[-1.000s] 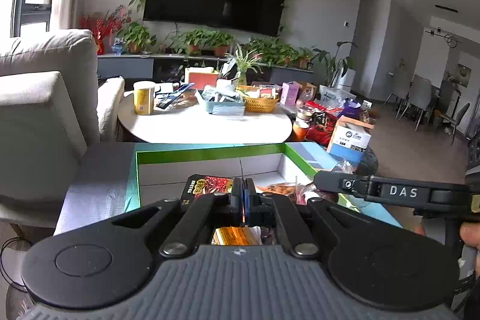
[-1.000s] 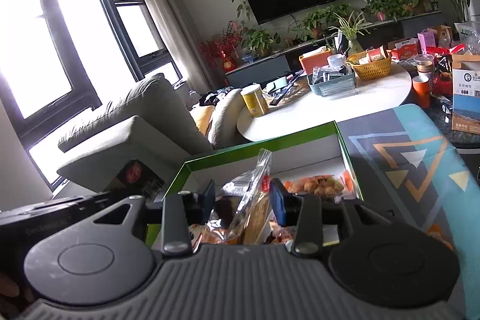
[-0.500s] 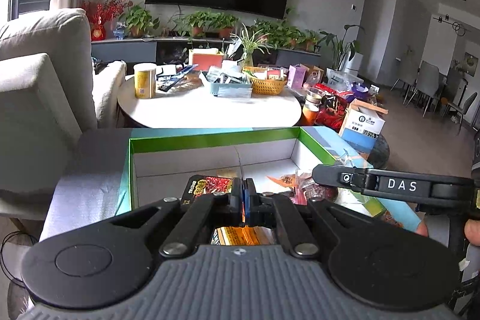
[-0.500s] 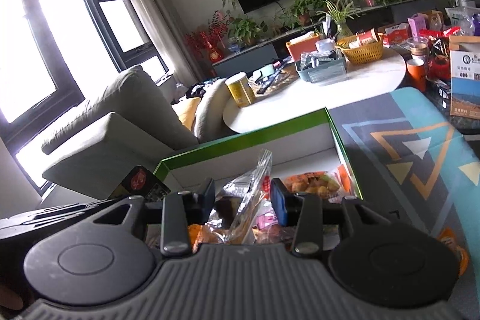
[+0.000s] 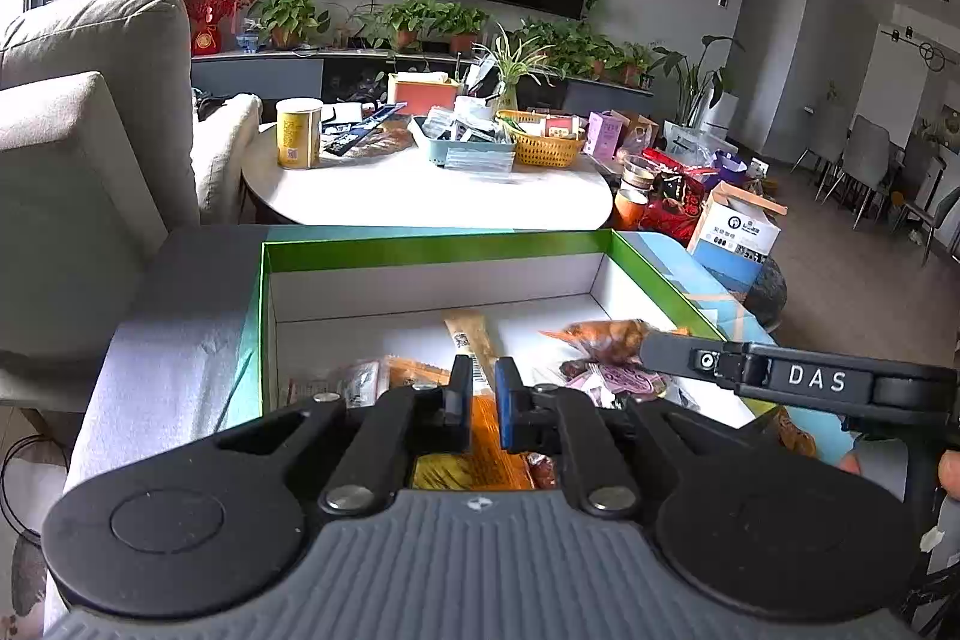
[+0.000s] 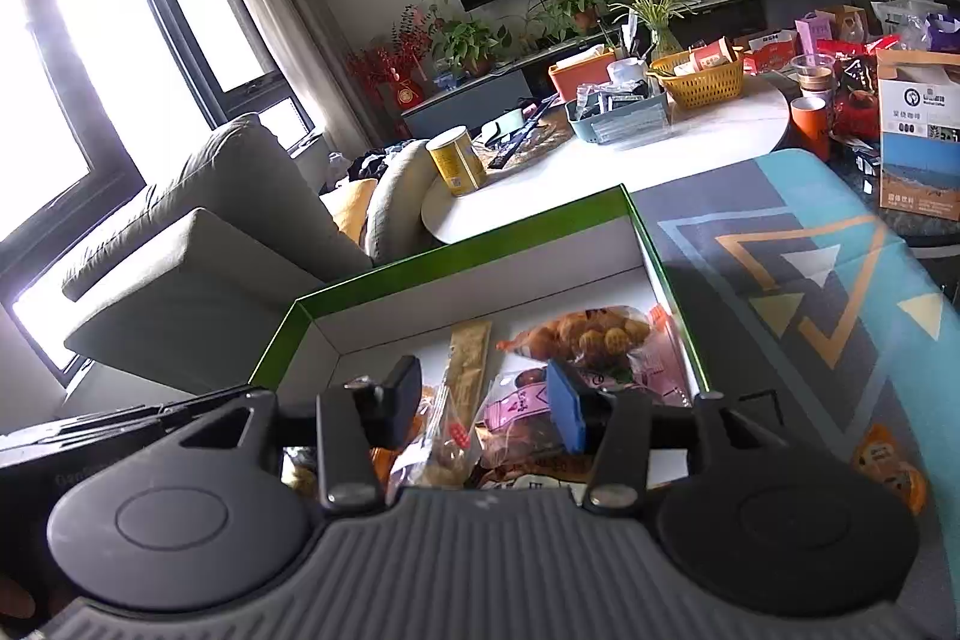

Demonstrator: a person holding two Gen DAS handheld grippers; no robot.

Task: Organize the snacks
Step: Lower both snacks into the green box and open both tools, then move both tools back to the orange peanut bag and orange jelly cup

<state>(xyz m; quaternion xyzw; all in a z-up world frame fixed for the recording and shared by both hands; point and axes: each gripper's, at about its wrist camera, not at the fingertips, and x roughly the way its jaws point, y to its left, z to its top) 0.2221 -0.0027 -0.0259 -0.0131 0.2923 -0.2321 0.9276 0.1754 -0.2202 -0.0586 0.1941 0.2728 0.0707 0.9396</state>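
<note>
The long tan stick packet (image 5: 467, 334) lies flat in the middle of the green box (image 5: 420, 250). It looks light and bendy, so pinch one end. At the box's near side, your left gripper (image 5: 478, 388) has just been opening, nothing in it. Your right gripper (image 6: 483, 400) stands around a crinkly clear bag (image 6: 441, 436) — held or not, I cannot tell. A bag of round snacks (image 6: 591, 334) fills the box's right side.

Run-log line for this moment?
left gripper: jaws just opening, nothing gripped between | right gripper: shut on clear snack bag | both over green box
</note>
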